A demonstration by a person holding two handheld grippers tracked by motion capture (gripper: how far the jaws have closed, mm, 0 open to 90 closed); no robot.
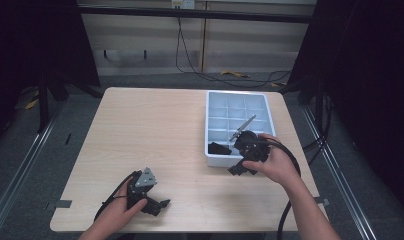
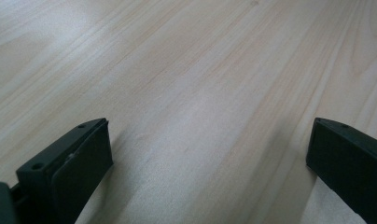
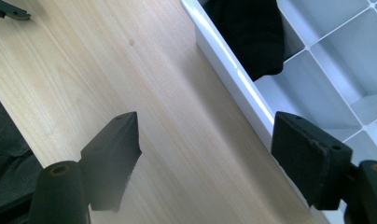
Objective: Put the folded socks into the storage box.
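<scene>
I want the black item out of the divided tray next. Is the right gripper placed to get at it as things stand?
Probably yes. The right gripper hangs open at the tray's near wall, and the black item lies uncovered in a compartment just past it; only that wall must be crossed.

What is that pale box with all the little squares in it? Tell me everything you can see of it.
The divided tray is a shallow, pale blue-white rectangular box, seemingly of plastic, split by thin walls into a grid of small open compartments. It lies flat on the far right part of the wooden table. A dark black item sits in a compartment of the near row, at the left end. The right gripper is at its near edge with jaws open; in the right gripper view one jaw reaches over the rim.
</scene>
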